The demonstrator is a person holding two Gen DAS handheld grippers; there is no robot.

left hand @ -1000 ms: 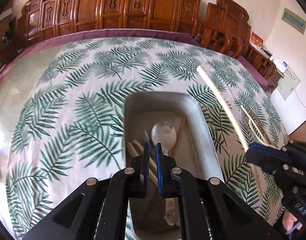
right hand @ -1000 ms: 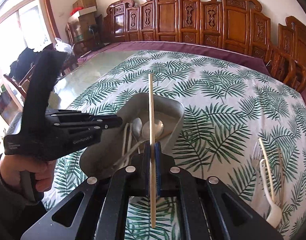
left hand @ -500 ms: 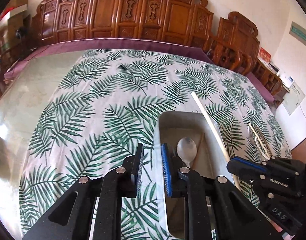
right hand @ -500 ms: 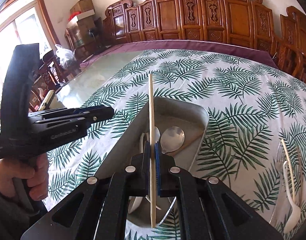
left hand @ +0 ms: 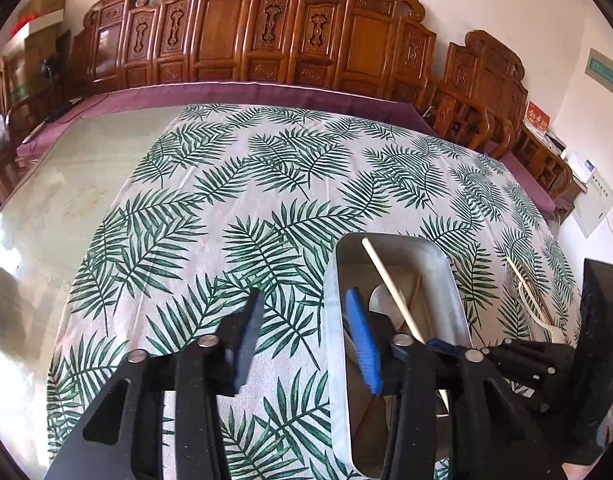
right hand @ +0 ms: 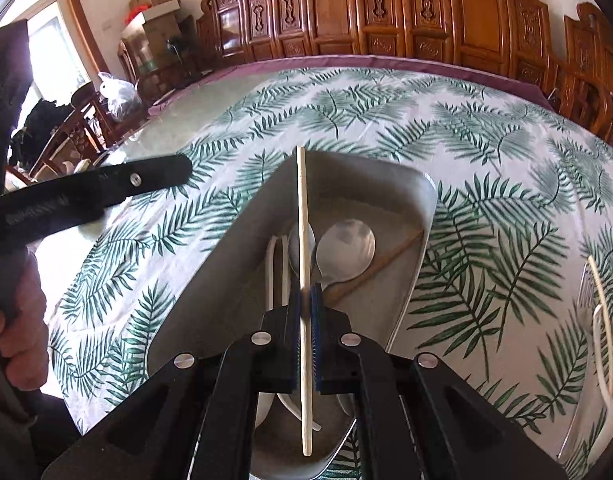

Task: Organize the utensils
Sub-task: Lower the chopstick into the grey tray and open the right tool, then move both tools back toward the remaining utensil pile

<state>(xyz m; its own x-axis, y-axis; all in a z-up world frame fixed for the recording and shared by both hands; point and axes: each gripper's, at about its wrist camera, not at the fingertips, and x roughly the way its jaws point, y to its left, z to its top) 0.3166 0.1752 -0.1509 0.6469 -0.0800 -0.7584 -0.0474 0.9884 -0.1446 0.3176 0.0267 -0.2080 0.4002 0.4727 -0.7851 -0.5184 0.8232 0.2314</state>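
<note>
A grey metal tray (right hand: 422, 216) sits on the palm-leaf tablecloth and holds a metal spoon (right hand: 348, 248), a brown chopstick (right hand: 378, 264) and white utensils (right hand: 272, 268). My right gripper (right hand: 305, 300) is shut on a pale chopstick (right hand: 302, 216) and holds it over the tray. In the left wrist view the tray (left hand: 452, 292) and that chopstick (left hand: 390, 288) show at right. My left gripper (left hand: 306, 340) is open and empty, its jaws straddling the tray's left wall.
Loose utensils lie on the cloth to the right: a pale chopstick (right hand: 600, 300), a white spoon (right hand: 606, 396) and a fork (right hand: 582, 288). Bare glass tabletop (left hand: 66, 200) lies to the left. Carved wooden chairs (left hand: 266, 32) line the far side.
My left gripper has opened wide and shifted left off the tray. My right gripper has carried the pale chopstick lower and further over the tray.
</note>
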